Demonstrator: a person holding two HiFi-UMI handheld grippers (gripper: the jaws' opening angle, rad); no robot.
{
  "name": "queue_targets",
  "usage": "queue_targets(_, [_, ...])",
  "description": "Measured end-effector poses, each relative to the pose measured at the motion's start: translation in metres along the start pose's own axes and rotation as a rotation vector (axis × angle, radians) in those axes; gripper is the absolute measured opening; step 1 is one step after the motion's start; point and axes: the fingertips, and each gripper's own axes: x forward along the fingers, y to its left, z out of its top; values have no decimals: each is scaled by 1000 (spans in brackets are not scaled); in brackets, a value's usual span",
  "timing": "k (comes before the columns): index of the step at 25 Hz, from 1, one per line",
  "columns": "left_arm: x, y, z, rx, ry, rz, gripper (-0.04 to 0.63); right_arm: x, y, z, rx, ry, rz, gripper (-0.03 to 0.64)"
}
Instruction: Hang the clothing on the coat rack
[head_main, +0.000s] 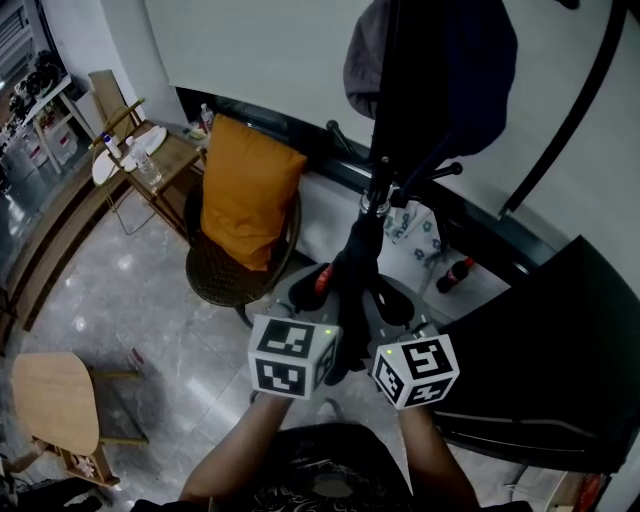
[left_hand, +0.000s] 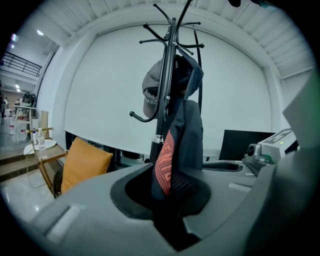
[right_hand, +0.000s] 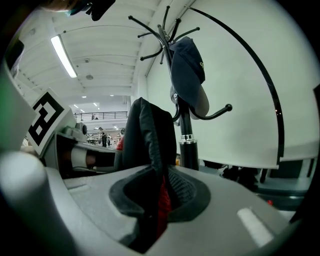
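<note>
A dark garment (head_main: 352, 262) with a red mesh lining runs as one long, narrow strip from the two grippers up toward 12 o'clock in the head view, its long axis nearly in line with the pole of the coat rack (head_main: 378, 192). The left gripper (left_hand: 167, 192) is clamped on the lower end, dark cloth and red mesh bunched in its closed jaws. The right gripper (right_hand: 160, 197) pinches a fold of the same garment, which rises from its jaws in a tall dark ridge. The upper end lies close against the pole just under a grey and navy cap (left_hand: 150, 92) that hangs on the rack – whether the cloth is caught on a hook cannot be told.

From the grippers, an orange cushion (head_main: 245, 190) sits on a round wicker chair (head_main: 222, 278) at 10 o'clock, and a small wooden surface (head_main: 160, 150) with bottles stands farther out the same way. A bottle with a red cap (head_main: 455, 273) lies on the floor at 1 o'clock, a dark screen (head_main: 560, 350) fills 3 o'clock, and a wooden stool (head_main: 55, 400) is at 9 o'clock
</note>
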Motion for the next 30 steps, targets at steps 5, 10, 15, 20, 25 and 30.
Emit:
queue_targets(5, [-6,-3,-3,-6,2,-14,35,-6,5,-3,-6,15,-21,55])
queue_targets(10, [-16,-3,-8,-29,4,-12,64,-12,12,-3,-12,19,-43,60])
queue_targets(15, [-24,-1,-8,-29,8,-7,80,-20,17,-1,-19,24,-52,63])
queue_targets(20, [-32,-6,-12,-44,17,-7,81,-26,20,0,-23,32,-63,63])
queue_targets(25, [-42,-8,-11,-39,1,-1,81,-36,24,5,-27,17,-71,63])
queue_targets(30, [-57,-3,-11,-45,-5,23,80,-43,36,7,-28,12,-60,63])
